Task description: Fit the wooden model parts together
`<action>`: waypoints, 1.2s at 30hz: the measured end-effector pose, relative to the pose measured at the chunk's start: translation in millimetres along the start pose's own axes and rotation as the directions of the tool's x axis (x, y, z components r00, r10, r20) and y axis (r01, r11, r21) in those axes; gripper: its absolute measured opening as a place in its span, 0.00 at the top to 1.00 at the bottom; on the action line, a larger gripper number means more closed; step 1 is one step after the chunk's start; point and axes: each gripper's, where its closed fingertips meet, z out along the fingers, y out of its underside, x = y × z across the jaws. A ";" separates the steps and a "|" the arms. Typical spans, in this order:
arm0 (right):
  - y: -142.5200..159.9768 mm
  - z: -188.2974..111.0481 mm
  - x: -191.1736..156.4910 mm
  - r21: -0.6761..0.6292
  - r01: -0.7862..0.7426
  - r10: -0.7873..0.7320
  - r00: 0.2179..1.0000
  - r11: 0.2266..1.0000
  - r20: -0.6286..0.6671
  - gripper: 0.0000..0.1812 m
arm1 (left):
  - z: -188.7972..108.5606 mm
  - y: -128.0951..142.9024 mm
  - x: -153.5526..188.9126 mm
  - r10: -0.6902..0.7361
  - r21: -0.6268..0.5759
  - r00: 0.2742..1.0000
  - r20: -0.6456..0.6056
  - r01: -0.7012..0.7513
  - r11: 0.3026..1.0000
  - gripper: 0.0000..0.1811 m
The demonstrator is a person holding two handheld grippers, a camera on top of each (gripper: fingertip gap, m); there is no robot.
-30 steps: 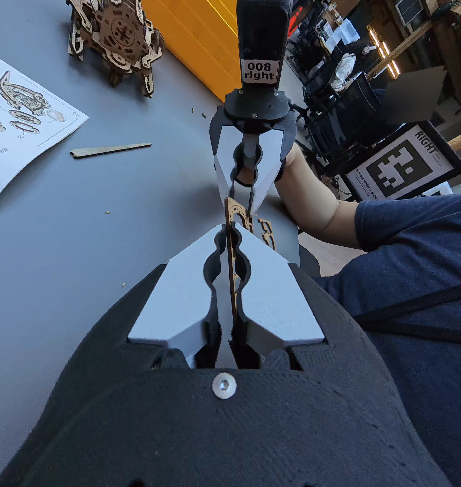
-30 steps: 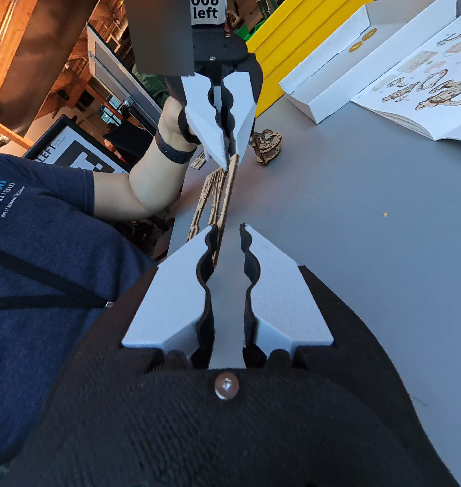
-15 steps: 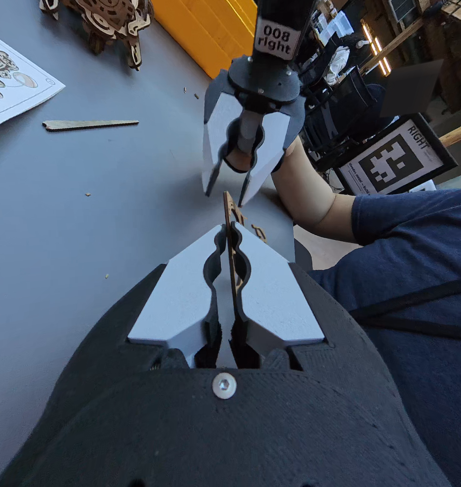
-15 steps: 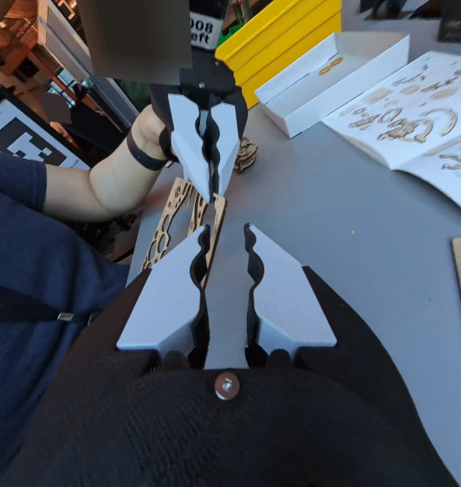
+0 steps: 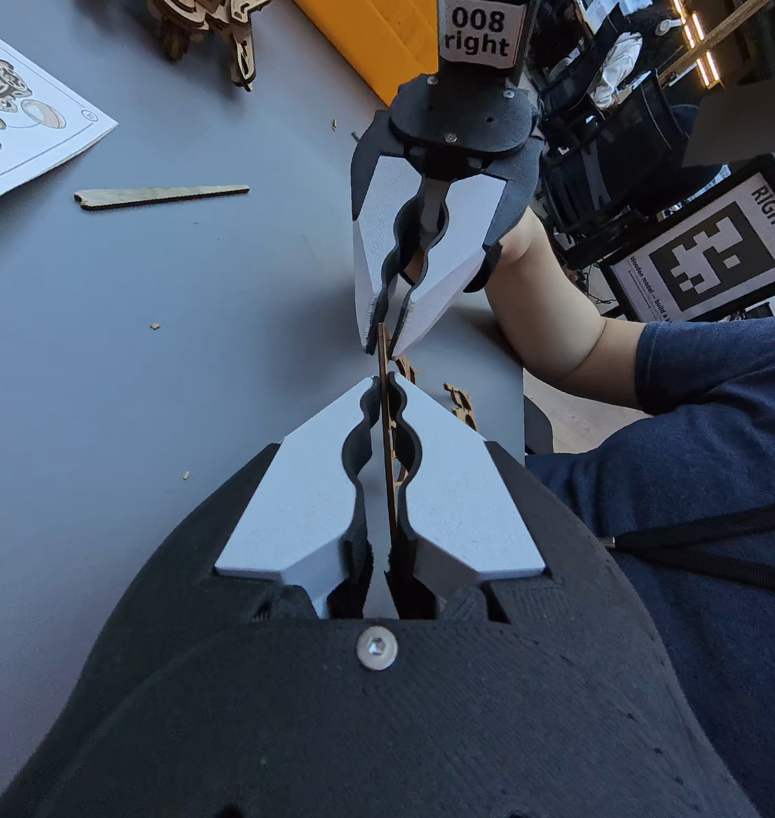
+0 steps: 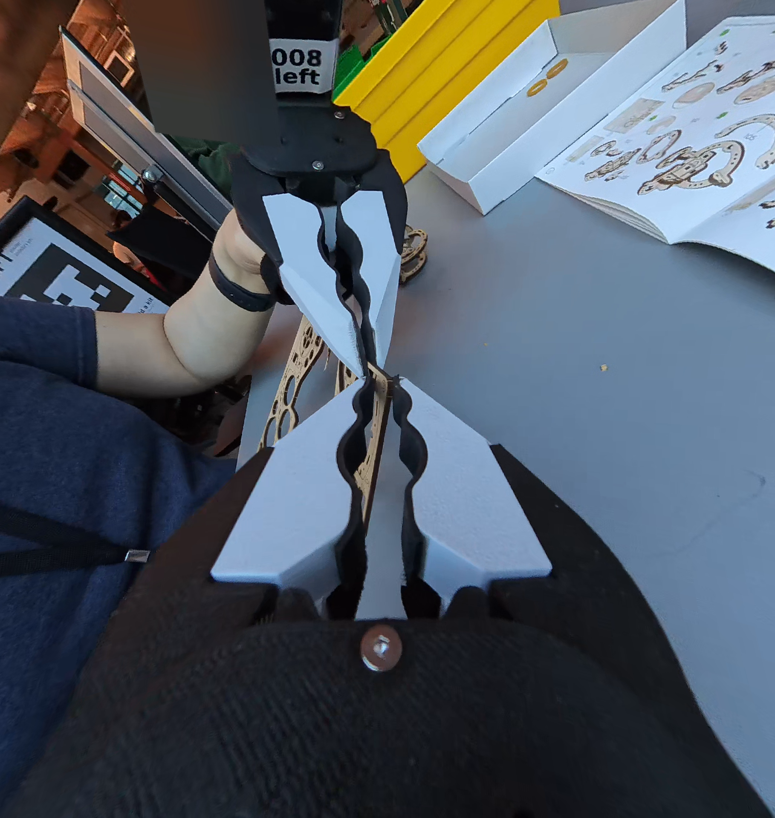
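Observation:
A thin laser-cut wooden sheet [image 5: 387,442] with cut-out parts stands on edge above the grey table [image 5: 155,398], near its front edge. My left gripper [image 5: 381,380] is shut on it. My right gripper [image 5: 379,352] faces the left one from the far side, its tips closed on the sheet's top edge. In the right wrist view the sheet [image 6: 379,416] runs between my right gripper's [image 6: 381,381] fingers. The left gripper [image 6: 368,367] pinches the same edge from above. Both sets of tips nearly touch.
In the left wrist view, an assembled wooden model [image 5: 208,26], a loose wooden strip [image 5: 160,197], an instruction sheet [image 5: 22,110] and a yellow bin [image 5: 377,44] lie at the back. The right wrist view shows a white box [image 6: 532,110], an open booklet [image 6: 687,133] and a small wooden assembly [image 6: 414,252]. Left and right tips are no more than a few centimetres apart.
My right gripper was open and off the sheet half a second ago. It has moved onto the sheet's edge and closed on it. The left gripper has kept its grip.

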 end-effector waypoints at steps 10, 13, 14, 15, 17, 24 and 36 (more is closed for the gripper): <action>4.8 1.4 -0.2 -0.061 0.128 -0.133 0.988 0.990 -0.082 0.98 | 0.1 2.3 4.4 -0.033 0.000 0.999 -0.006 0.033 0.999 1.00; -1.5 -0.3 -1.9 -0.025 0.154 -0.156 0.984 0.988 -0.087 0.97 | -2.5 -2.2 4.3 -0.052 0.027 0.998 -0.023 0.052 0.998 1.00; -2.0 -2.6 -3.7 -0.021 0.152 -0.153 0.985 0.988 -0.075 0.95 | -3.5 -2.9 4.7 -0.056 0.031 0.998 -0.029 0.056 0.998 1.00; -3.7 -6.4 -2.9 -0.010 0.147 -0.148 0.985 0.989 -0.085 0.92 | -4.6 -2.4 2.9 -0.053 0.031 0.998 -0.019 0.054 0.998 1.00; -7.1 -16.2 -0.3 0.019 0.151 -0.148 0.983 0.988 -0.111 0.86 | -7.7 -0.4 2.4 -0.047 0.031 0.999 -0.014 0.047 0.998 1.00; 10.3 -10.5 43.3 -0.066 0.121 -0.136 0.942 0.990 -0.308 0.89 | -27.1 28.4 -4.5 -0.035 -0.024 0.999 0.034 0.036 0.999 0.99; 44.5 16.4 54.9 -0.471 0.266 -0.489 0.747 0.841 -0.451 0.97 | -42.7 32.7 -17.6 -0.079 0.000 0.991 0.111 0.079 0.997 0.99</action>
